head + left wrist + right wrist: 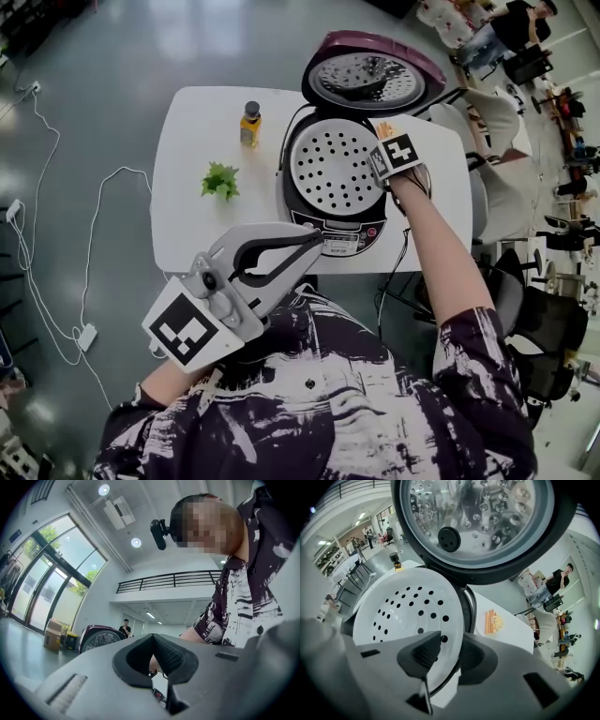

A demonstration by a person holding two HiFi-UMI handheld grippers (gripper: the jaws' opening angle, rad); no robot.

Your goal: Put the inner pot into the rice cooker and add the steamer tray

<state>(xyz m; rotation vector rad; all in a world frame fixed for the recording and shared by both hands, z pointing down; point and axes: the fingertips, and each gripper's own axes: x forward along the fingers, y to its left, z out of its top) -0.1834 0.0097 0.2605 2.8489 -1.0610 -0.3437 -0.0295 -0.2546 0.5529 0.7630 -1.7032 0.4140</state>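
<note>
right gripper (447, 645): ribbed dark pads slightly apart, loose either side of tray rim, not clamping
left gripper (152, 639): jaws pressed together, empty, near torso
steamer tray (336, 169): white, round, perforated; seated in cooker mouth
rice cooker (342, 236): dark round body; maroon lid (375, 75) up, shiny dimpled inner plate
table (187, 202): white, rounded; amber bottle (249, 124), green plant (220, 180)
</note>
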